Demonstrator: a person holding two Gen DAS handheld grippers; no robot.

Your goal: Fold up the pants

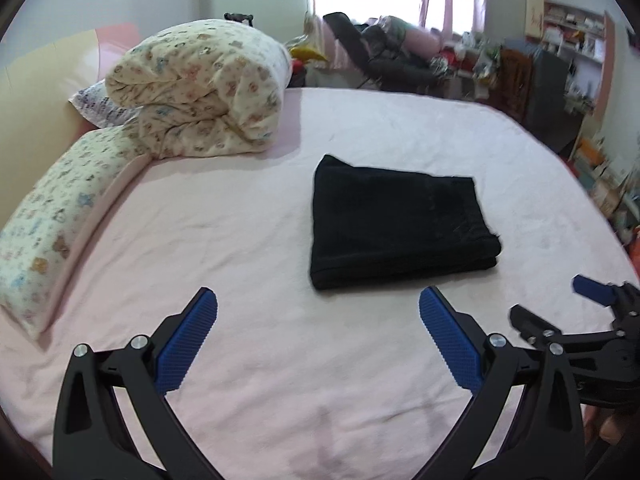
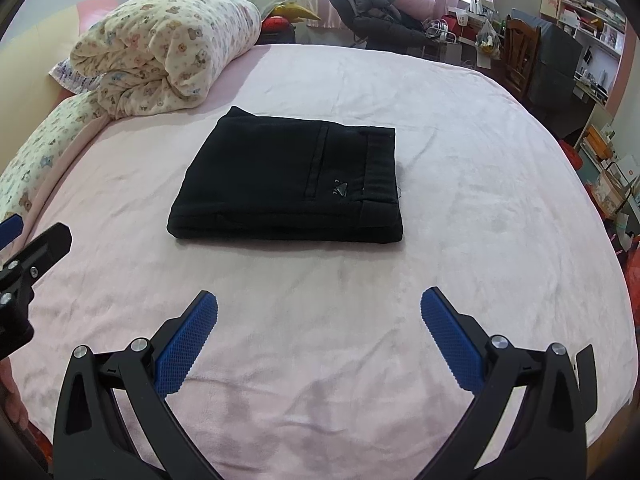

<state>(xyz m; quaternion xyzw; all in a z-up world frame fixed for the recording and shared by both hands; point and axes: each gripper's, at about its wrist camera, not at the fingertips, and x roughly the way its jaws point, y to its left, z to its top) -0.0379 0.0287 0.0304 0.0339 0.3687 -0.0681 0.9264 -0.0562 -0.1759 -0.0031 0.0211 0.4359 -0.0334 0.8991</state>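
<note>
Black pants (image 1: pixel 396 224) lie folded into a flat rectangular stack on the pink bed sheet (image 1: pixel 240 240). In the right wrist view the pants (image 2: pixel 292 184) show a pocket seam and a small logo on top. My left gripper (image 1: pixel 318 300) is open and empty, held above the sheet short of the pants. My right gripper (image 2: pixel 319 300) is open and empty, also short of the pants. Part of the right gripper shows at the right edge of the left wrist view (image 1: pixel 560 312). Part of the left gripper shows at the left edge of the right wrist view (image 2: pixel 24 248).
A rolled bear-print duvet (image 1: pixel 200 88) and a long matching pillow (image 1: pixel 52 236) lie at the bed's left side. Beyond the bed stand a dark recliner with clothes (image 1: pixel 384 52), a wooden chair (image 2: pixel 520 56) and cluttered shelves (image 2: pixel 596 32).
</note>
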